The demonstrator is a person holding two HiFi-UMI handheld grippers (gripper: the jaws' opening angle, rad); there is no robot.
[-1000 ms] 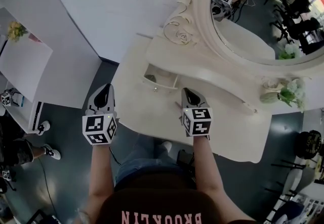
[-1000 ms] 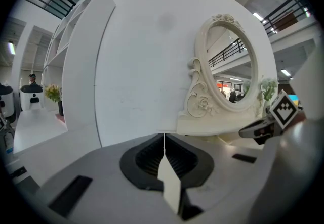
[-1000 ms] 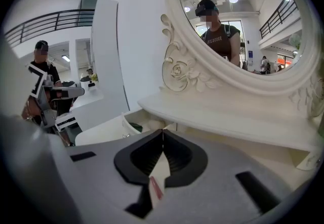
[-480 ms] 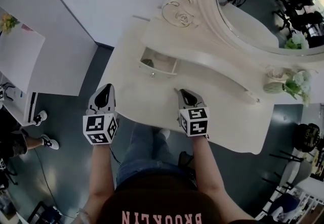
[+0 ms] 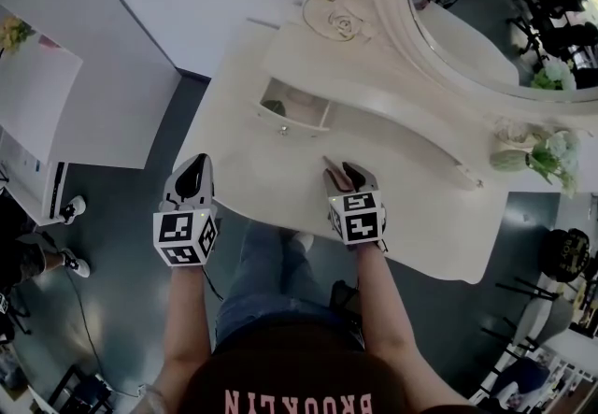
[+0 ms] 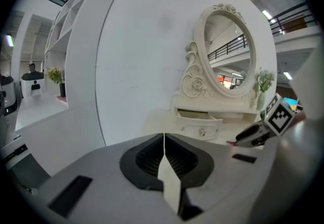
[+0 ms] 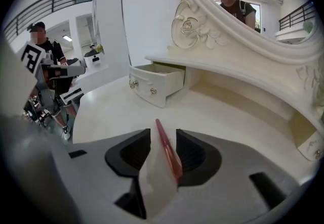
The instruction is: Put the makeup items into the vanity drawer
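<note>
A thin red makeup pencil (image 7: 167,150) lies between the jaws of my right gripper (image 7: 161,134), against its white pad, while those jaws are opening. Its tip pokes out ahead of the right gripper (image 5: 340,175) over the white vanity top (image 5: 271,180). The small drawer (image 5: 297,113) stands pulled open at the vanity's back left, with something green (image 5: 274,107) inside. That drawer also shows in the right gripper view (image 7: 158,82) and the left gripper view (image 6: 201,123). My left gripper (image 5: 192,171) hangs shut and empty beyond the table's left edge, its pads together (image 6: 163,160).
An oval carved mirror (image 5: 486,20) rises behind the drawer. A pale vase with flowers (image 5: 523,160) stands at the right end. White wall panels (image 5: 140,48) close off the left. The person's legs and dark floor lie under the front edge.
The vanity has slid upward in the head view. My right gripper sits slightly farther right over the tabletop, and the red pencil's tip now shows ahead of it. The left gripper keeps its place.
</note>
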